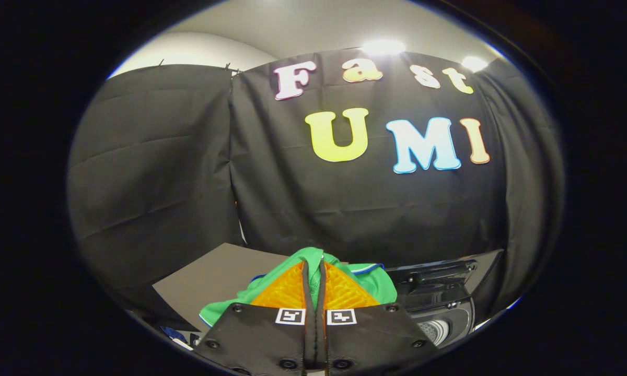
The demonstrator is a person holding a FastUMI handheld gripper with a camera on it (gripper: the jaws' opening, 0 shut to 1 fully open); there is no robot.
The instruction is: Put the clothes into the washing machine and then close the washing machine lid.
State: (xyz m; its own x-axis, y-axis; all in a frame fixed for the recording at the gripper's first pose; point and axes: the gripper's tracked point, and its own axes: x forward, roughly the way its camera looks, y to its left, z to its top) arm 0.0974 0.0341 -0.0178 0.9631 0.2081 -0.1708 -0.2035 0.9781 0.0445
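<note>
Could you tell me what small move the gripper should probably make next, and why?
Probably carry the green garment toward the washing machine beside it. The gripper looks shut on the cloth, which bunches around the fingers, and the machine's opening appears uncovered.

garment point(376, 282) pinched between claw point(314, 271) fingers; washing machine point(444, 308) right.

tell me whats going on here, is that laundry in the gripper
Yes. A hand-held gripper has its two fingers closed on a green garment, which is bunched between and around them and appears lifted. The washing machine sits just beyond and to the right, its lid up and part of the drum visible. A grey board lies to the left. The garment is not yet in the machine, so the loading step is underway.
</note>
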